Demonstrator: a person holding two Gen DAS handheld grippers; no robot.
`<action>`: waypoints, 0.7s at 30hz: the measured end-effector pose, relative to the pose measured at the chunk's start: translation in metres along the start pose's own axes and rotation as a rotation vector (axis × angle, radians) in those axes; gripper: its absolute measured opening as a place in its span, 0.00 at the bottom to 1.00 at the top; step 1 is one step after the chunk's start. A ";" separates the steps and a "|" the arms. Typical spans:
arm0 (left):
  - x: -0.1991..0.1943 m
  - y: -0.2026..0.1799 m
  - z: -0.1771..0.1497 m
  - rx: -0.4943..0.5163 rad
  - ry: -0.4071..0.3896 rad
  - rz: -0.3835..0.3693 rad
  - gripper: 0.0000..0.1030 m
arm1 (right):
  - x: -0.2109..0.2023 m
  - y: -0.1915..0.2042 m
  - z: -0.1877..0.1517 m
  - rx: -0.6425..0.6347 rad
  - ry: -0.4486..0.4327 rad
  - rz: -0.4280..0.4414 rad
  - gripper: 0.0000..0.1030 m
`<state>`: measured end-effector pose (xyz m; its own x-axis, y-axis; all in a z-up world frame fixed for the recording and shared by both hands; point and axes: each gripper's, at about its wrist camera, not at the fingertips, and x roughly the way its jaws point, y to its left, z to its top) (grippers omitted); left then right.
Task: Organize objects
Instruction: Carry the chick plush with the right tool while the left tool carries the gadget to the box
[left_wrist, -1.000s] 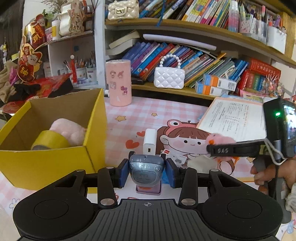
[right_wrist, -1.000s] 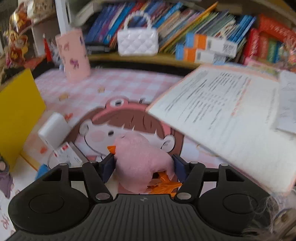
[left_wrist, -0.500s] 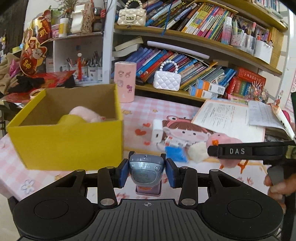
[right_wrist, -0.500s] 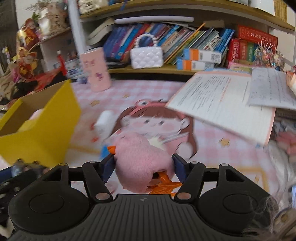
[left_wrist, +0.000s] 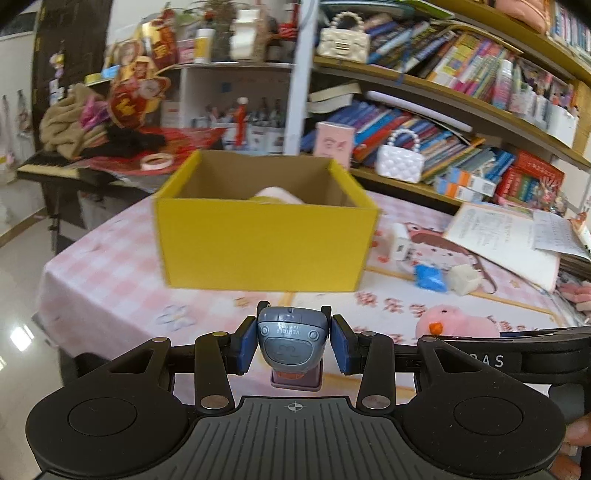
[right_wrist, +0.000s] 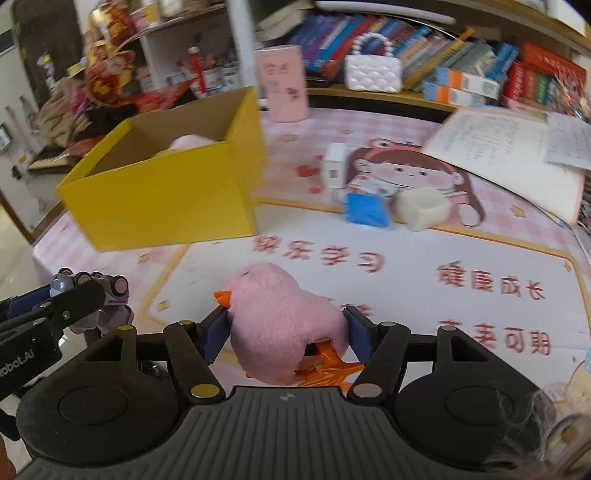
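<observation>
The left gripper (left_wrist: 293, 349) is clamped on a grey-blue, rounded hard-plastic toy (left_wrist: 293, 341) standing upright, its face toward the camera. The right gripper (right_wrist: 286, 330) is clamped across a pink plush chick (right_wrist: 284, 321), its orange beak pointing left, long axis crosswise. Both are held above the table (right_wrist: 406, 273), near a yellow cardboard box (right_wrist: 166, 195).

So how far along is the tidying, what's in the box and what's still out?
Done: a pink soft toy already lies in the yellow box. In hand: the left gripper holds a grey toy, the right gripper a pink plush bird. Left on the table: a blue packet, white block and white charger.
</observation>
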<state>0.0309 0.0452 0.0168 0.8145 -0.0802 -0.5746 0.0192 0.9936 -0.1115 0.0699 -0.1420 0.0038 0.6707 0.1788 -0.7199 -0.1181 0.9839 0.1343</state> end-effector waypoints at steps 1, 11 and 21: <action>-0.003 0.005 -0.001 0.000 0.001 0.007 0.39 | -0.001 0.007 -0.003 -0.009 -0.001 0.005 0.62; -0.025 0.043 -0.009 0.021 -0.013 0.034 0.39 | -0.005 0.058 -0.020 -0.045 -0.009 0.040 0.62; -0.031 0.061 -0.011 0.054 -0.025 0.006 0.39 | -0.008 0.080 -0.023 -0.038 -0.032 0.026 0.62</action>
<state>0.0007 0.1080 0.0191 0.8288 -0.0727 -0.5548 0.0447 0.9970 -0.0639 0.0382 -0.0641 0.0047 0.6900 0.2043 -0.6944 -0.1631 0.9785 0.1259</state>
